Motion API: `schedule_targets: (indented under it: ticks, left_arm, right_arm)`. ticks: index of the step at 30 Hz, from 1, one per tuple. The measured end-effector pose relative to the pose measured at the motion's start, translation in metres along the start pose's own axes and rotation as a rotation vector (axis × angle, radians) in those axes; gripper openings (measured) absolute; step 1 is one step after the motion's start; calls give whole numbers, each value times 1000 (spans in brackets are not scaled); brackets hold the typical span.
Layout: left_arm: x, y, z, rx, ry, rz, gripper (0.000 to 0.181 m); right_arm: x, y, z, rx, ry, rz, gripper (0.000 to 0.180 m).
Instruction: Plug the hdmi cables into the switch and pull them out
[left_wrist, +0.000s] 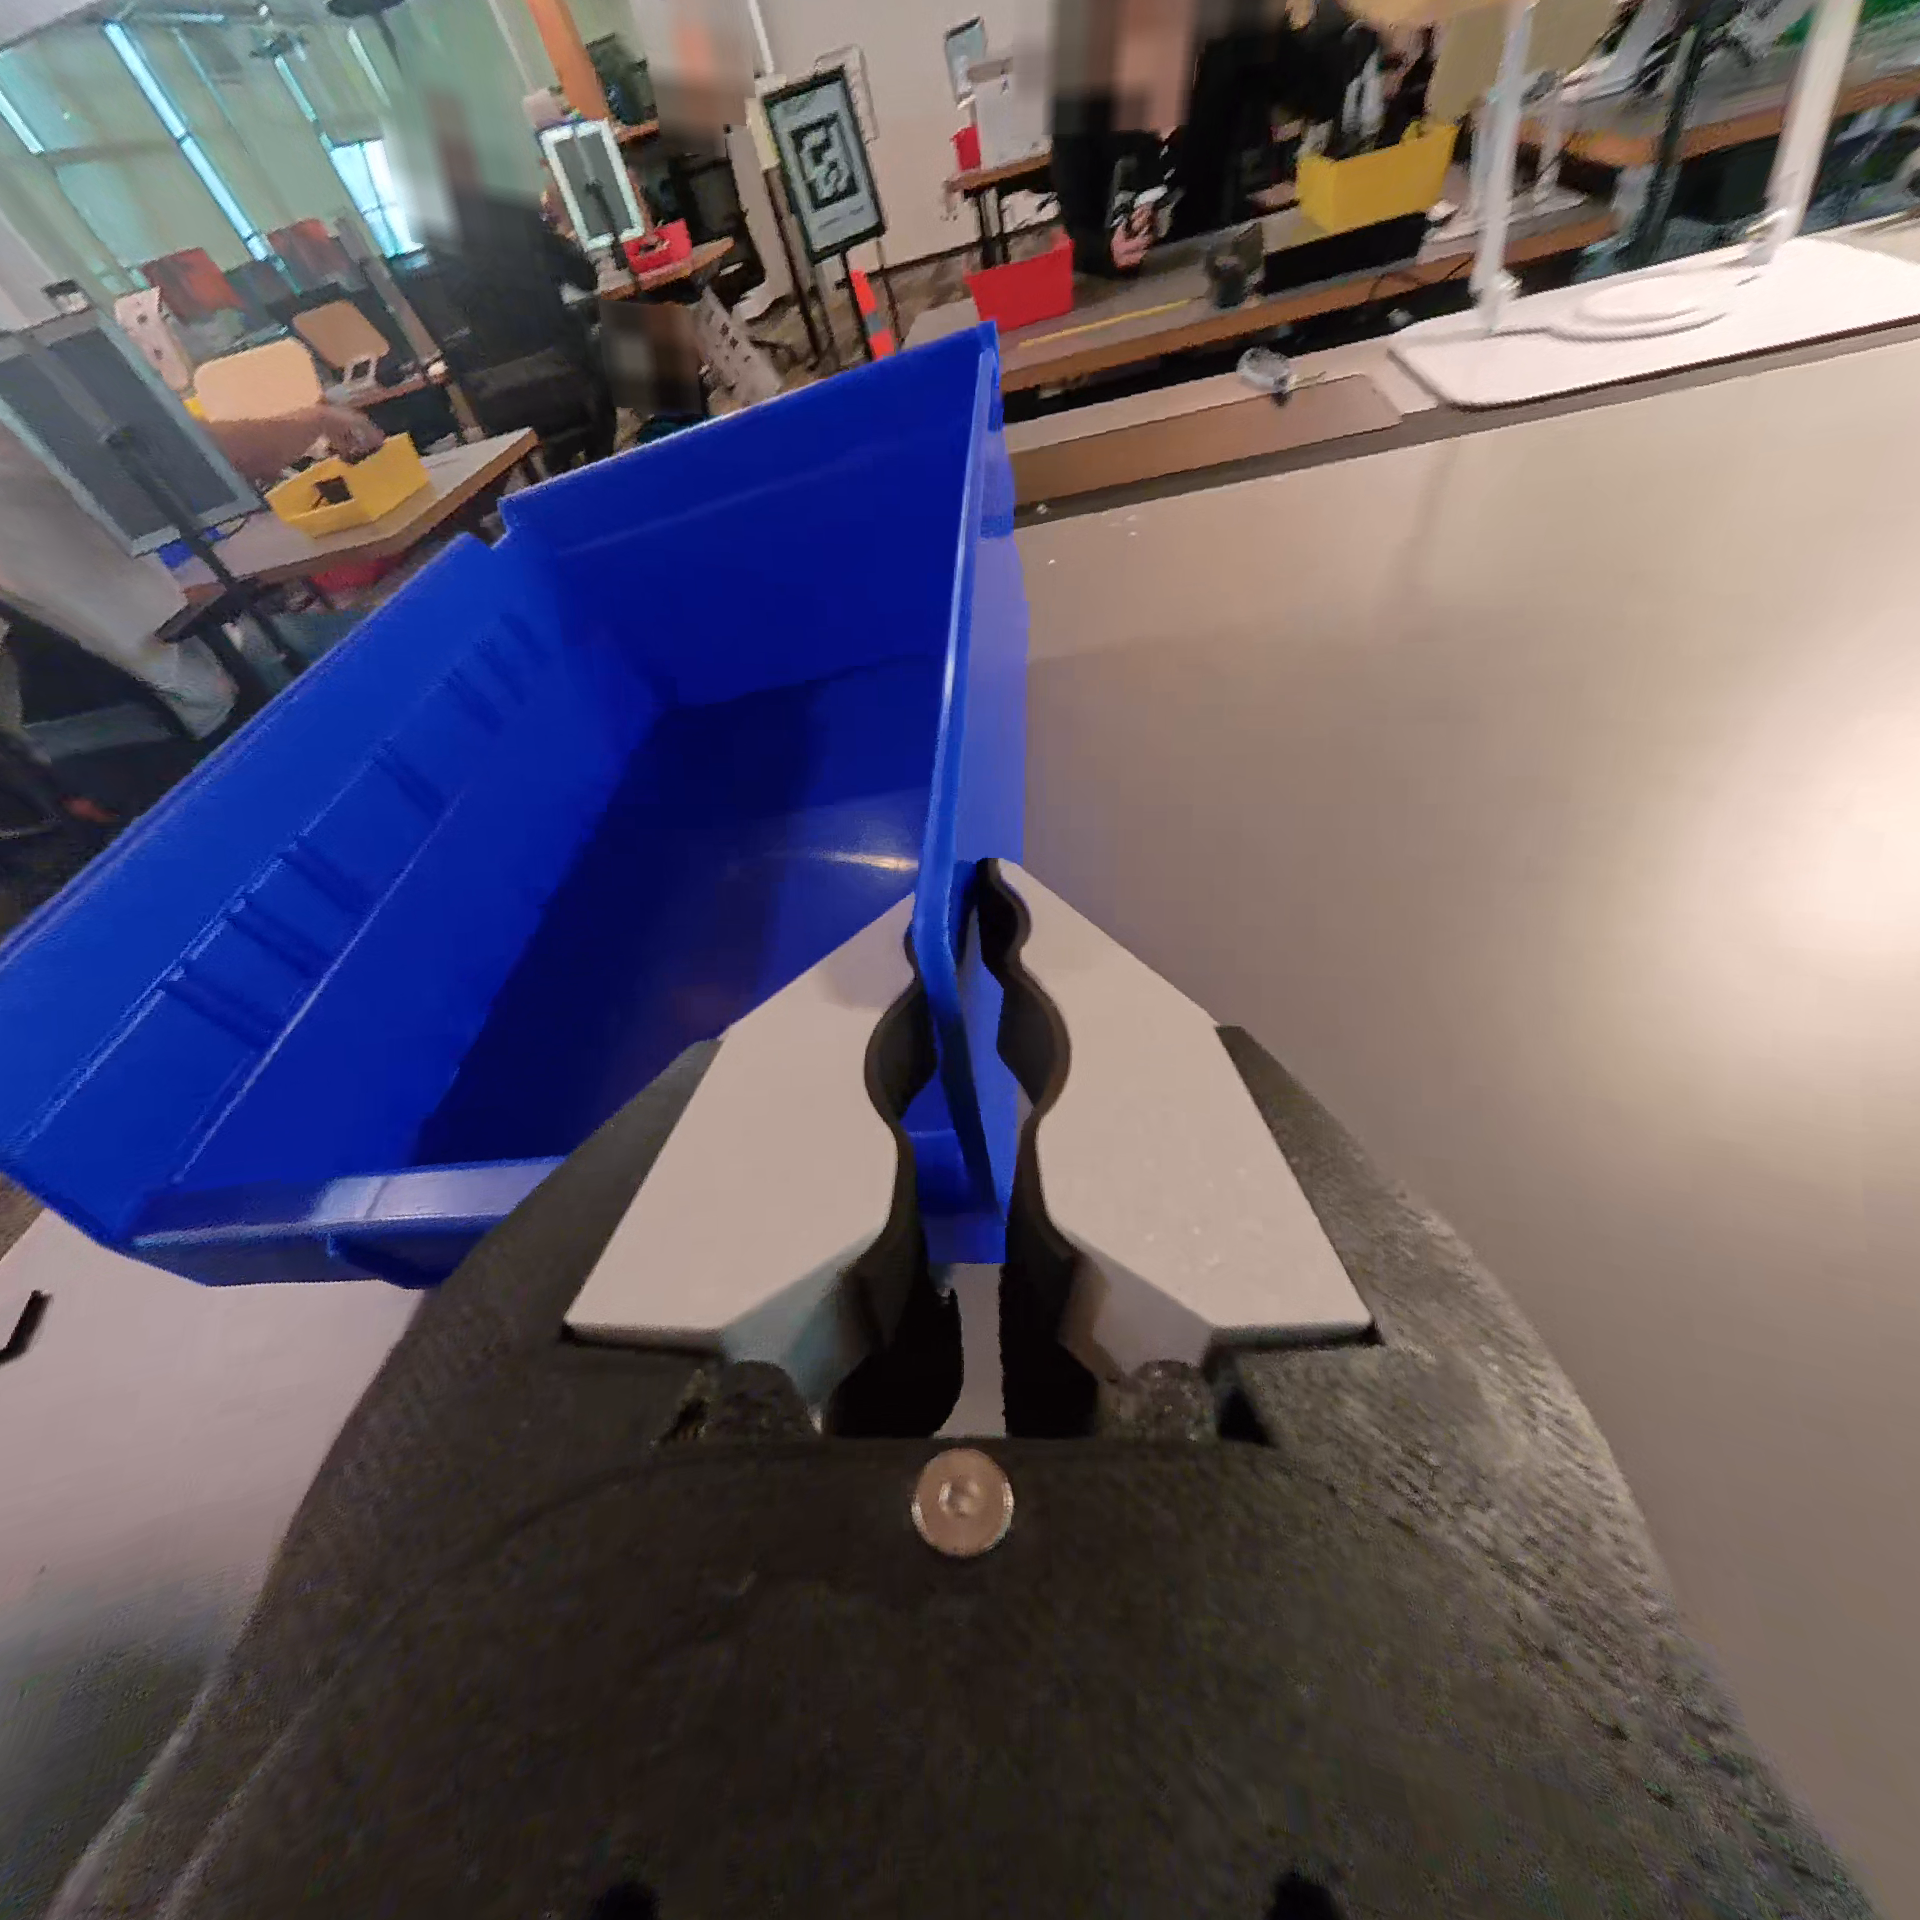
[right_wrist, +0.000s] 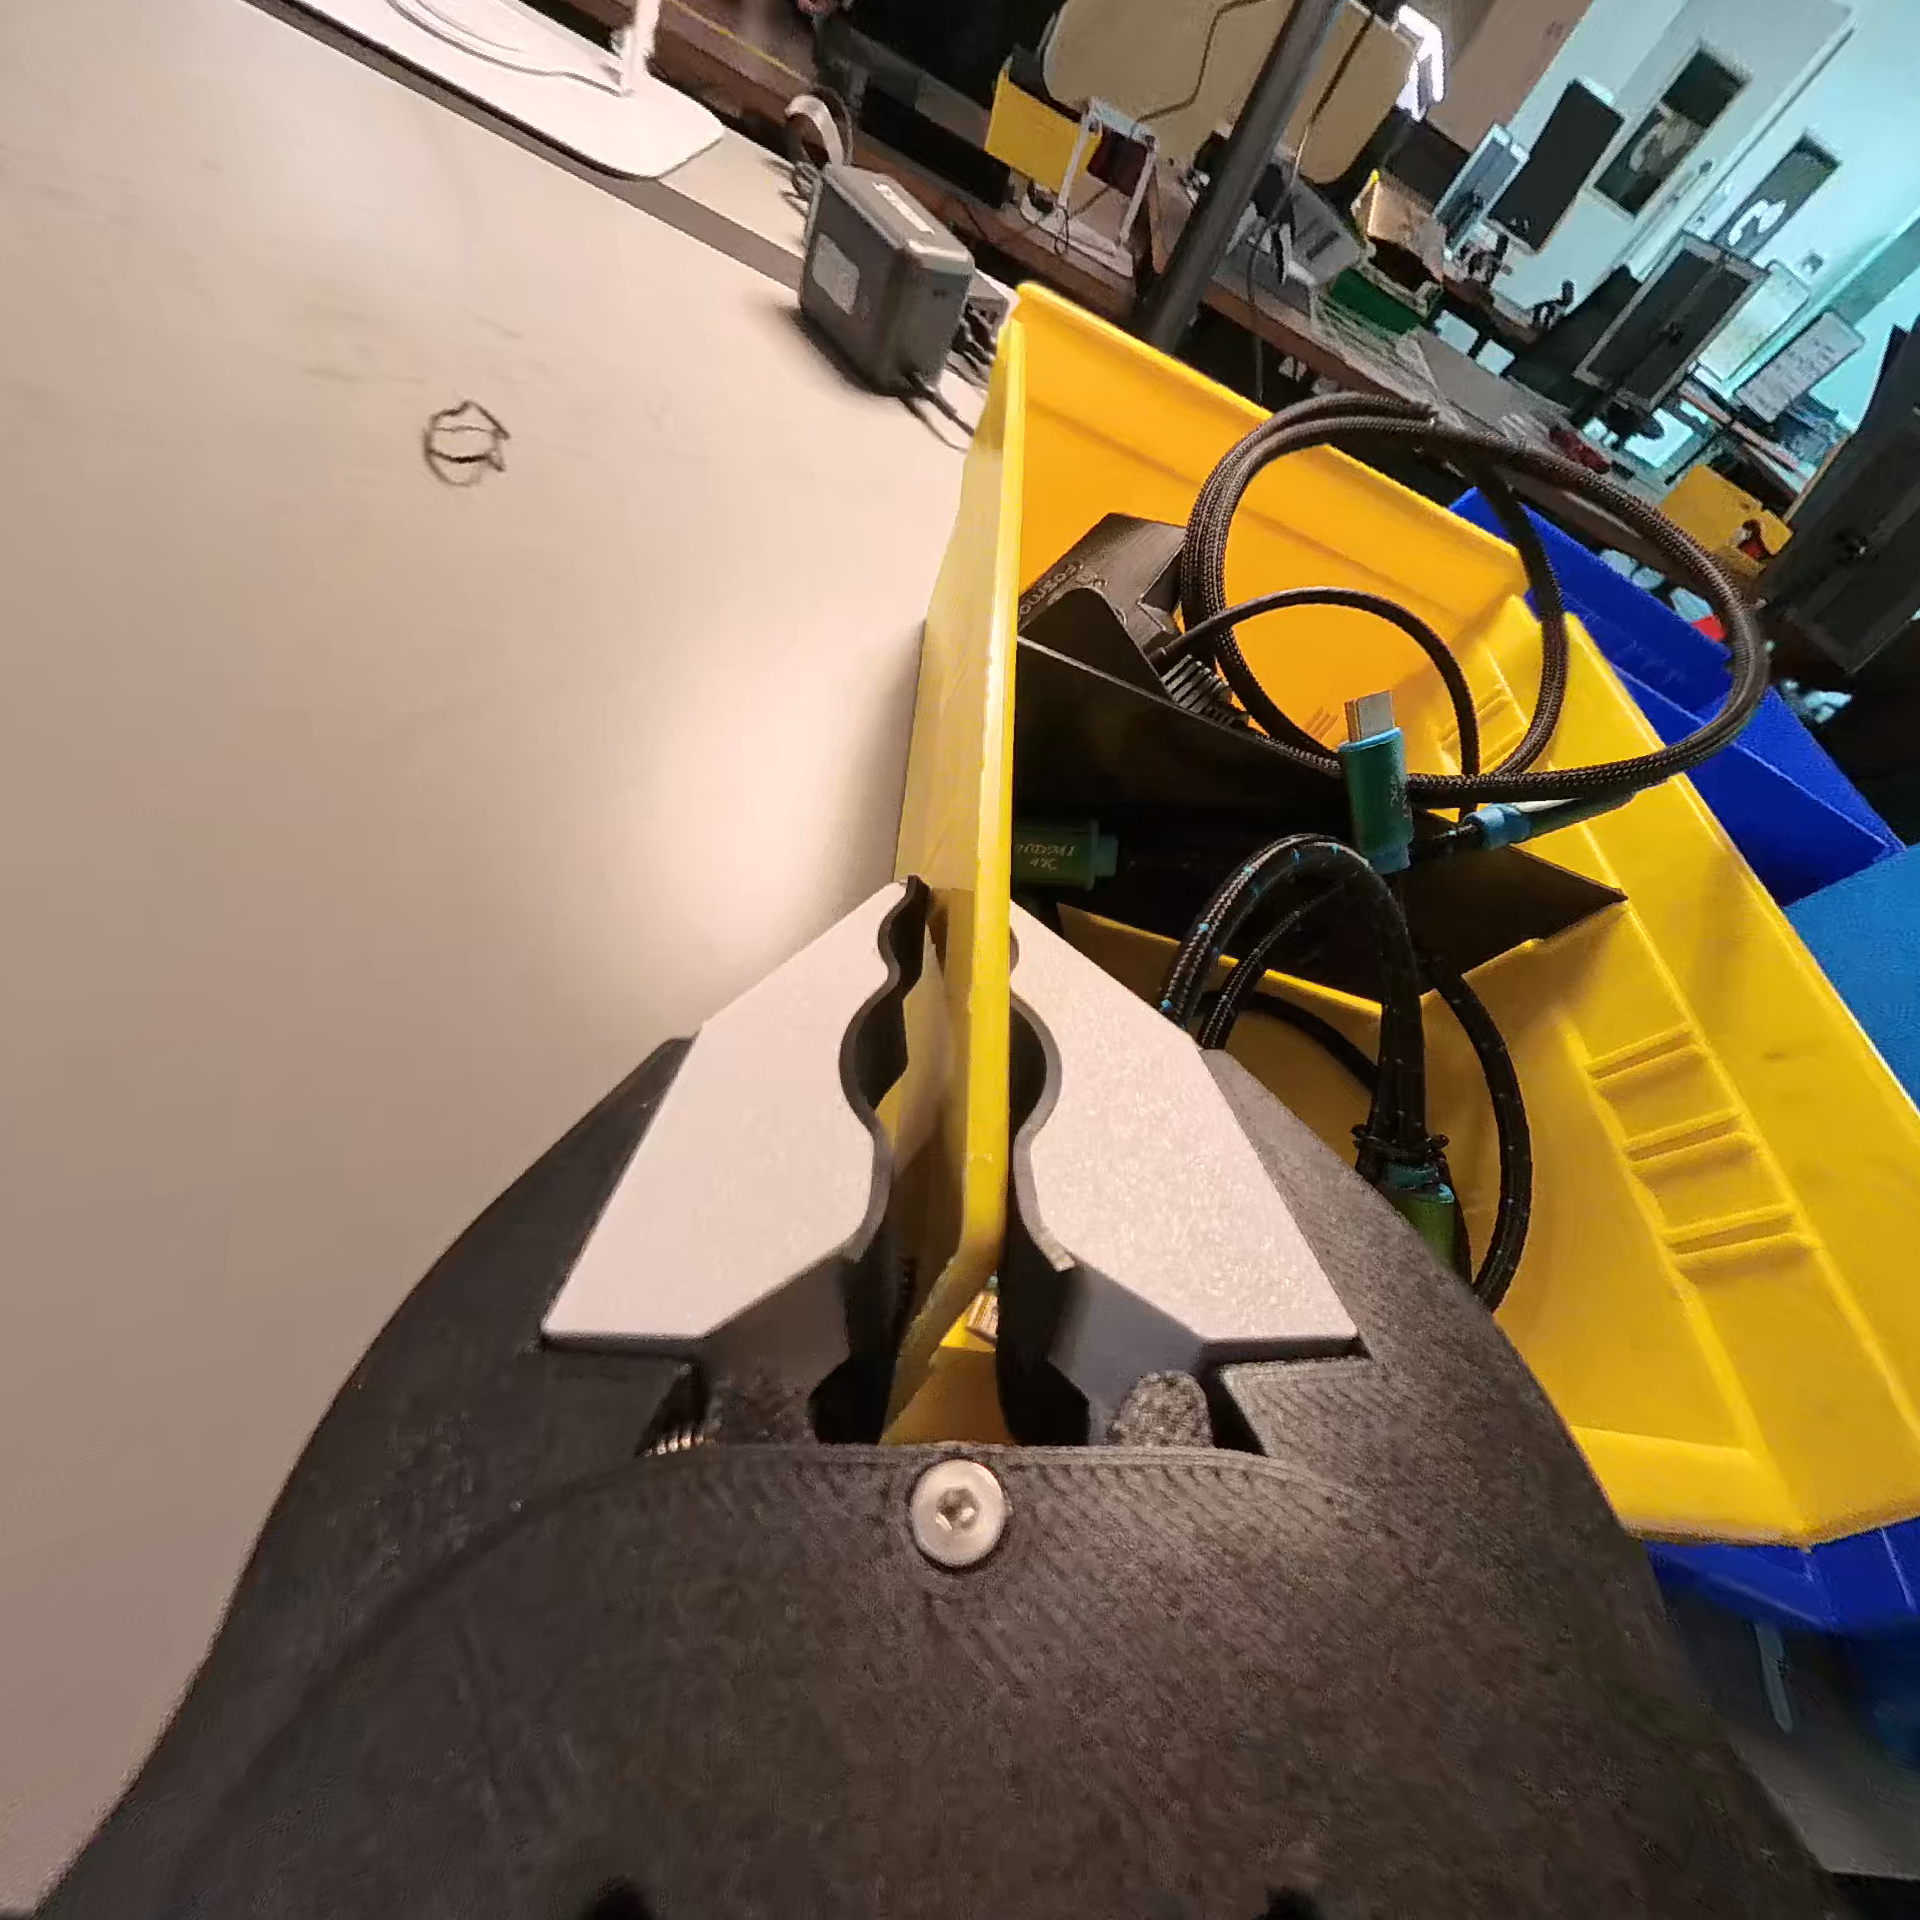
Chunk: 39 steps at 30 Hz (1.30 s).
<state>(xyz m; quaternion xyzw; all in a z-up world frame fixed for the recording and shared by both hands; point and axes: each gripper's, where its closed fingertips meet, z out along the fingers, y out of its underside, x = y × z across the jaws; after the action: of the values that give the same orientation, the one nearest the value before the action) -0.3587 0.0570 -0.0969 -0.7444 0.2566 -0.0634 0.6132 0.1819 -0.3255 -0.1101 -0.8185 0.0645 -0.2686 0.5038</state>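
Observation:
My left gripper (left_wrist: 961, 914) is shut on the right side wall of an empty blue bin (left_wrist: 520, 883), which is tilted above the grey table (left_wrist: 1455, 831). My right gripper (right_wrist: 961, 925) is shut on the left side wall of a yellow bin (right_wrist: 1558, 1195). In the yellow bin lie a black HDMI switch (right_wrist: 1164, 748) and several black braided HDMI cables (right_wrist: 1507, 582) with green plugs (right_wrist: 1377, 790), all loose and tangled. Whether any plug sits in the switch is hidden.
A grey power adapter (right_wrist: 883, 275) lies on the table beyond the yellow bin. More blue bins (right_wrist: 1766, 748) sit to the right of it. A white stand base (left_wrist: 1662, 312) is at the table's far edge. People and benches are in the background. The gap from one gripper's tips to the other's is roughly 65 cm.

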Motion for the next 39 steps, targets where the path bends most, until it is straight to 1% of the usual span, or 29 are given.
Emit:
schedule_targets:
  ticks: [3,7,10,13,15,20,25,28,33,39]
  left_arm:
    - [10,-13,-23,89,80,4,2]
    - [24,-33,-56,210,221,-88,2]
    - [36,-42,-79,277,342,-135,1]
    - [49,-45,-103,328,492,-161,1]
    - [60,-42,-119,340,612,-142,2]
    - [95,-23,-162,337,895,15,3]
    - [122,-3,-197,330,1091,176,2]
    - [131,6,-213,338,1181,238,2]
    - [138,12,-232,347,1300,275,3]
    - [149,11,-238,347,1387,282,2]
  right_arm:
    - [-5,-4,-16,45,-28,1,5]
    - [-11,-22,-31,105,-78,39,6]
    - [-17,-37,-34,151,-145,70,5]
    - [-26,-54,-27,181,-213,89,5]
    - [-32,-67,-18,193,-263,91,5]
    - [-58,-100,16,225,-390,2,5]
    - [-103,-139,32,271,-520,-183,4]
    - [-137,-156,39,297,-600,-244,3]
    - [-194,-175,45,358,-742,-340,4]
    - [-258,-193,44,460,-947,-383,4]
